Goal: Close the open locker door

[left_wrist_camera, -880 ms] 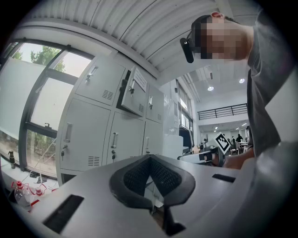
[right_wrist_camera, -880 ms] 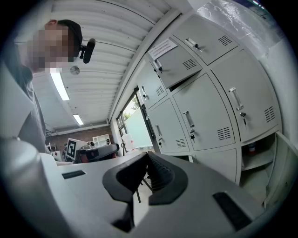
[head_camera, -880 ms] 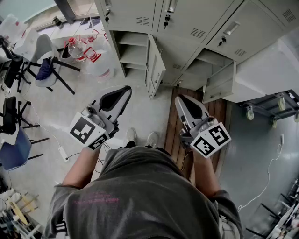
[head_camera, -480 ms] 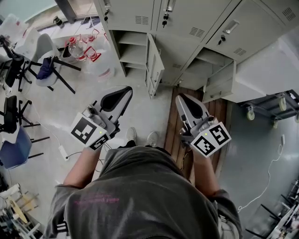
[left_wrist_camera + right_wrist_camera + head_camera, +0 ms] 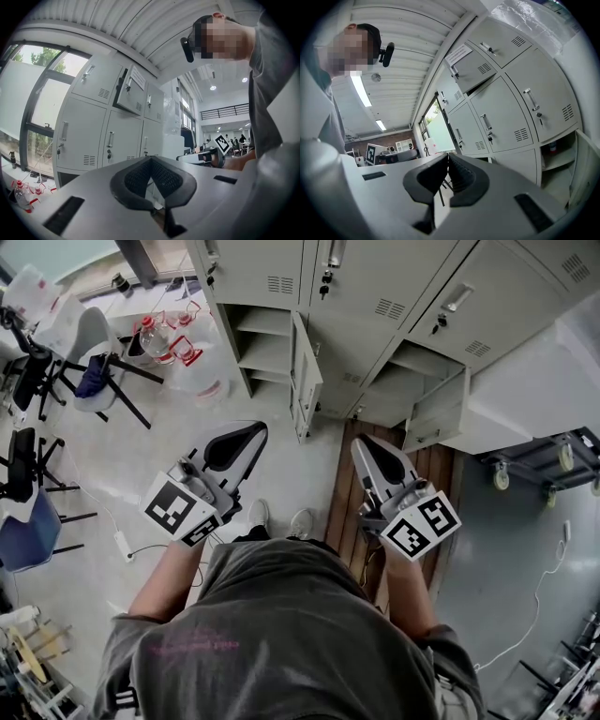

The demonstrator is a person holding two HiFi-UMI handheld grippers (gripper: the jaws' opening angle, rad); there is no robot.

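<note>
left gripper (image 5: 242, 437) and right gripper (image 5: 370, 448) are held low before the person, each clenched shut on nothing. well beyond them stand the grey lockers (image 5: 366, 287) — one open locker door (image 5: 307, 371) stands ahead of the left gripper, a second open door (image 5: 436, 411) ahead of the right.

The pale floor (image 5: 281, 460) carries the grey lockers (image 5: 375, 296), a wooden slat board (image 5: 342, 498) in front of them, clear water jugs (image 5: 202, 376), a white chair (image 5: 80, 334) and a wheeled cart (image 5: 539, 460).
</note>
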